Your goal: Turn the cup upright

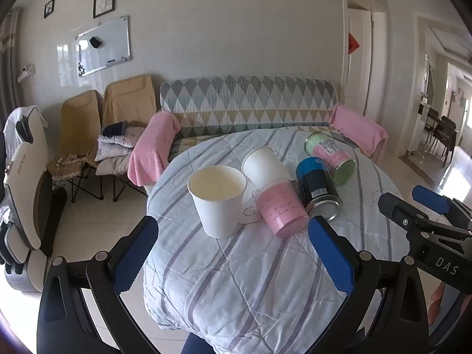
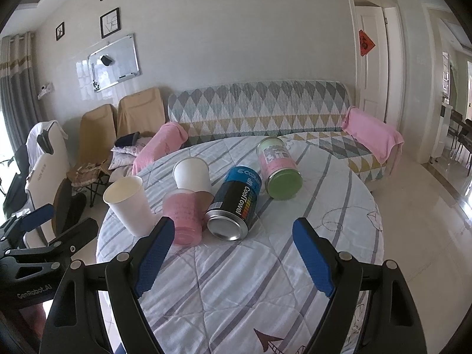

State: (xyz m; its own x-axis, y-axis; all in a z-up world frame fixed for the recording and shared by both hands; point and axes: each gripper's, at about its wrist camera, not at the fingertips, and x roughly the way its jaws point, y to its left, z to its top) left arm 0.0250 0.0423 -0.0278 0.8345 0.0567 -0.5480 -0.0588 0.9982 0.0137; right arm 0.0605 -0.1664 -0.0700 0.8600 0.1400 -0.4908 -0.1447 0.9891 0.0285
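A white paper cup (image 1: 218, 200) (image 2: 129, 206) stands upright, mouth up, on the round quilt-covered table (image 1: 236, 289) (image 2: 236, 280). A second white cup (image 1: 264, 163) (image 2: 191, 174) lies on its side behind it. A pink cup (image 1: 281, 211) (image 2: 183, 216) lies tipped beside them. My left gripper (image 1: 233, 250) is open and empty, just short of the upright cup. My right gripper (image 2: 233, 253) is open and empty, short of the cans; it also shows in the left wrist view (image 1: 413, 203).
A blue-black can (image 1: 317, 188) (image 2: 236, 203) and a pink-green can (image 1: 330, 155) (image 2: 278, 166) lie on their sides on the table. A patterned sofa (image 1: 247, 103) stands behind the table, folding chairs (image 1: 88, 135) to the left.
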